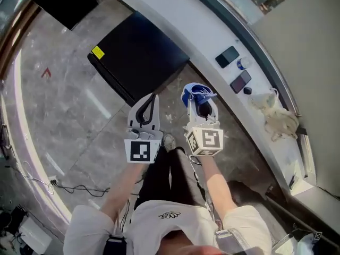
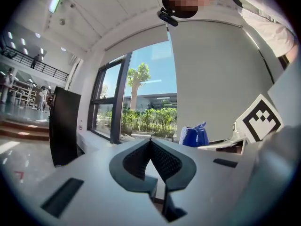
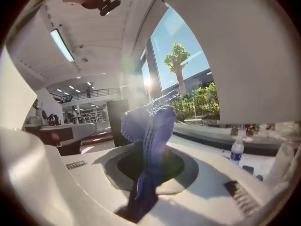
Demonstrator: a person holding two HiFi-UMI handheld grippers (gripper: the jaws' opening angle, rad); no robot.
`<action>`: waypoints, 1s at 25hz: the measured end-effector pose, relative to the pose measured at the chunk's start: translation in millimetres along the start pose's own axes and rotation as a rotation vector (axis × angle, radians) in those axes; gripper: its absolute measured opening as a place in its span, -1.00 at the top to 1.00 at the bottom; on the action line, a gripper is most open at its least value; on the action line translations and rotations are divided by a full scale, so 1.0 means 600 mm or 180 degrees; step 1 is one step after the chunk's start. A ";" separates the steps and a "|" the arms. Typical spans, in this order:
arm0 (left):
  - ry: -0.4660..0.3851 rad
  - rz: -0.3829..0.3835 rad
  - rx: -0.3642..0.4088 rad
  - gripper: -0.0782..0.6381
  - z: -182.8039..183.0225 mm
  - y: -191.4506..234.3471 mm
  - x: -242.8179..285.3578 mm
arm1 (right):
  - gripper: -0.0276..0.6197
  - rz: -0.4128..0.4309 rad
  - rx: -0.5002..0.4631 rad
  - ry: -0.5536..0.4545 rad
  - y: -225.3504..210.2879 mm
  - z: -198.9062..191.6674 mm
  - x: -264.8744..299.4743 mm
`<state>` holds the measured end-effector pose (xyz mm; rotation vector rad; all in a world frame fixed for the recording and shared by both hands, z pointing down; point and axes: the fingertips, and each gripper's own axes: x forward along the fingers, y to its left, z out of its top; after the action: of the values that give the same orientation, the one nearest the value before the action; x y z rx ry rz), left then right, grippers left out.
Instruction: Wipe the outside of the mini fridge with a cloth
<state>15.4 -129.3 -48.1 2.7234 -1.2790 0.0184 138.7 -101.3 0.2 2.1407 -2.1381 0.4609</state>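
Stage before contact: right gripper (image 1: 199, 102) pinches the blue cloth (image 3: 150, 128) and holds it in the air, near the black mini fridge (image 1: 139, 54) but apart from it. The fridge stands on the floor against the white ledge (image 1: 212, 31). Left gripper (image 1: 151, 103) has its jaws pressed together on nothing. By this evidence no face has been wiped, so the whole outside remains to be done.

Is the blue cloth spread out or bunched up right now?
Bunched up: the cloth is pinched between the jaws of the right gripper, its folds sticking up in a crumpled wad.
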 end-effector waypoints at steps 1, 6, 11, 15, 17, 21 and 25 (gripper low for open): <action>0.0027 0.0022 0.0071 0.77 0.062 0.001 -0.011 | 0.68 0.0007 -0.0059 -0.0003 0.023 0.063 -0.023; -0.0127 0.0223 0.0298 0.77 0.292 0.011 -0.044 | 0.68 0.0108 -0.0268 -0.0174 0.098 0.304 -0.114; -0.0366 0.0259 0.0222 0.77 0.395 -0.002 -0.080 | 0.68 0.0238 -0.0447 -0.0340 0.127 0.374 -0.193; -0.0427 0.0148 0.0255 0.77 0.419 -0.022 -0.101 | 0.68 0.0238 -0.0433 -0.0395 0.127 0.390 -0.226; -0.0454 0.0094 0.0252 0.77 0.427 -0.030 -0.107 | 0.68 0.0204 -0.0426 -0.0409 0.129 0.393 -0.235; -0.0488 0.0027 0.0265 0.77 0.437 -0.038 -0.111 | 0.68 0.0180 -0.0412 -0.0376 0.146 0.391 -0.240; -0.0526 -0.0005 0.0250 0.77 0.447 -0.044 -0.108 | 0.68 0.0202 -0.0438 -0.0376 0.157 0.396 -0.243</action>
<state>-18.2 -96.6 -321.0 2.8442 -1.3449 -0.1634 84.8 -26.2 -279.1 2.0795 -2.2323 0.1897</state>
